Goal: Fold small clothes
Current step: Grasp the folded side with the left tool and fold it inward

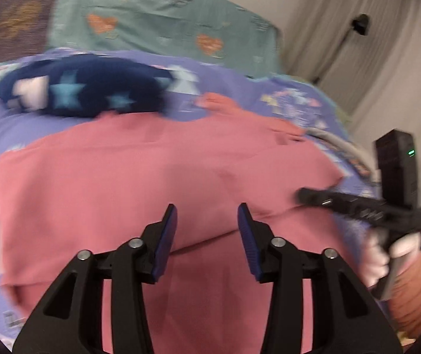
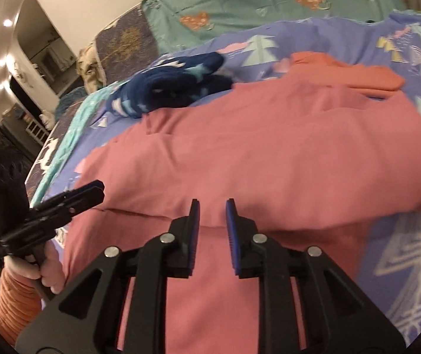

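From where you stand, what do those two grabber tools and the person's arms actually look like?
Both are black plastic. The left gripper and right gripper each have two fingers lined with ribbed blue pads and silver pivot pins. Each has a pistol-style handle. The right one carries a black block with a green light. The person wears an orange ribbed sleeve.

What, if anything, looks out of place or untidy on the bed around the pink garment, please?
The pink garment is not flat: a fold ridge runs across its near part. At its far right corner an orange-pink piece sticks out unevenly. A dark blue star-patterned item lies bunched up just beyond its far edge. Nothing looks spilled or damaged.
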`<state>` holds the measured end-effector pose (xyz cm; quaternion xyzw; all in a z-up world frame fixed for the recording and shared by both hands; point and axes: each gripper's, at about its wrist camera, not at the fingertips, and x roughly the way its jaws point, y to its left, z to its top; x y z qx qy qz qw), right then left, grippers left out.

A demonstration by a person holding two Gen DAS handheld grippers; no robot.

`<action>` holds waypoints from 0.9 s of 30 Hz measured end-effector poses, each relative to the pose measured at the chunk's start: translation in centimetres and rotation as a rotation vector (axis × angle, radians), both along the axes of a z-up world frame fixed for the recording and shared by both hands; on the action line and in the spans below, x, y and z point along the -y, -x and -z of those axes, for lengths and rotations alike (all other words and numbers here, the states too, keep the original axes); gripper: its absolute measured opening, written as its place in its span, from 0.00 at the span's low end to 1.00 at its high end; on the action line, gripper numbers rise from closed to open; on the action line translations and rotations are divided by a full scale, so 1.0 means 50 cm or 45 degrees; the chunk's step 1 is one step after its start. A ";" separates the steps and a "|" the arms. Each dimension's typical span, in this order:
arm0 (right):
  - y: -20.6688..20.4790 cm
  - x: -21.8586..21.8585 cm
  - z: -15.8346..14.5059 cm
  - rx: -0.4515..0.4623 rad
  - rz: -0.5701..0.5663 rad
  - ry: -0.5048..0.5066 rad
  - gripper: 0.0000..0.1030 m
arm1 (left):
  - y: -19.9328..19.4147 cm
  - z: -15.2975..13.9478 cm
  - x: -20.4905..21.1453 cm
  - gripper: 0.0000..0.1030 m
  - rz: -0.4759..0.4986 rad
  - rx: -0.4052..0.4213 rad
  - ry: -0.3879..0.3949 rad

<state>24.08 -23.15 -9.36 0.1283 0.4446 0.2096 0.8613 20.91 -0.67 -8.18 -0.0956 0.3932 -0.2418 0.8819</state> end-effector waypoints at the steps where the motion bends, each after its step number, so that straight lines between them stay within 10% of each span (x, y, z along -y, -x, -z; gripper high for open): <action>1: 0.005 0.011 0.002 -0.002 0.016 -0.003 0.20 | -0.011 0.004 0.030 0.51 0.043 -0.016 0.001; 7: 0.047 0.045 0.030 -0.001 0.052 0.021 0.26 | -0.090 0.070 0.164 0.52 0.132 -0.174 -0.072; 10: 0.058 0.062 0.044 -0.008 0.072 0.016 0.26 | -0.119 0.053 0.187 0.00 0.148 -0.174 -0.030; 19: 0.016 0.078 0.026 0.005 0.118 -0.049 0.27 | -0.072 -0.215 0.180 0.00 0.185 0.273 -0.068; 27: -0.032 0.076 0.060 -0.068 0.230 -0.029 0.19 | -0.055 -0.239 0.030 0.00 -0.012 0.366 -0.288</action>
